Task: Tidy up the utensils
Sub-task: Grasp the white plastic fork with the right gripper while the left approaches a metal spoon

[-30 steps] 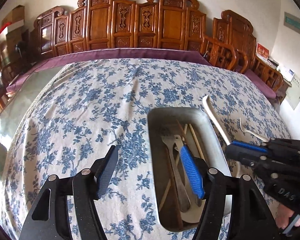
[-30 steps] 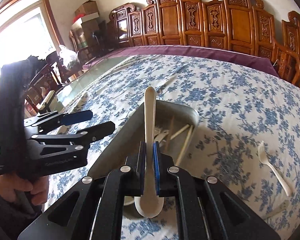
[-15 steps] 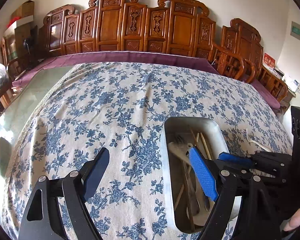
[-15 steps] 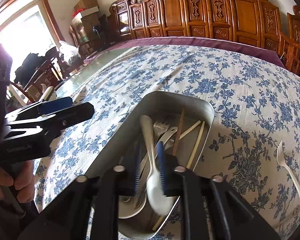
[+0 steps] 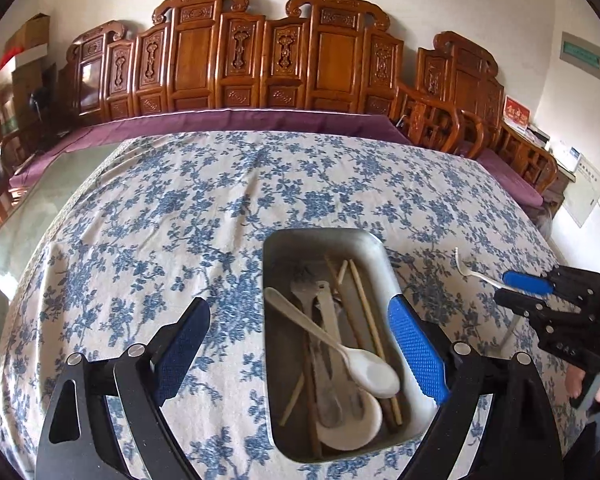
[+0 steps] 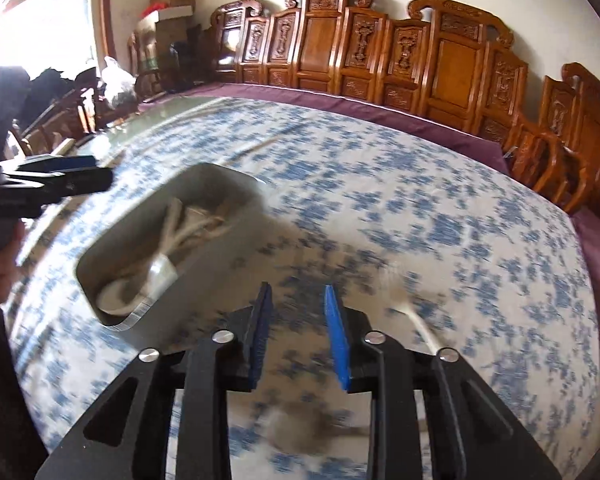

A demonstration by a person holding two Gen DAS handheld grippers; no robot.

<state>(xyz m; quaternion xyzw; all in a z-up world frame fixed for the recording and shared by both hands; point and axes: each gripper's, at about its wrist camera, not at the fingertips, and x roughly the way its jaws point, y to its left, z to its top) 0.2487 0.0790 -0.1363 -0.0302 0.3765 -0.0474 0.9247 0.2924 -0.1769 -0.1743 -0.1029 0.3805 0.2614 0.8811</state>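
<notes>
A metal tray (image 5: pixel 382 258) on the floral cloth holds a white spoon (image 5: pixel 340 346), metal cutlery and wooden chopsticks (image 5: pixel 364 300). My left gripper (image 5: pixel 300 336) hovers over the tray's near half, its jaws opening wide with nothing pinched between them. A white plastic fork (image 5: pixel 474 274) lies on the cloth right of the tray. My right gripper (image 5: pixel 514 292) is beside that fork. In the blurred right wrist view the right gripper (image 6: pixel 298 320) has its jaws opening, empty, with the tray (image 6: pixel 220 178) at left and the fork (image 6: pixel 414 316) just right of its fingers.
The blue-flowered tablecloth (image 5: pixel 220 200) covers the table, with a bare glass strip (image 5: pixel 40 200) at its left. Carved wooden chairs (image 5: pixel 280 60) line the far edge and right side. A person's hand (image 5: pixel 592 376) holds the right gripper's handle.
The right gripper let the white spoon go into the tray, opened, and swung right toward the fork. The left gripper's jaws spread wider and it shifted slightly over the tray.
</notes>
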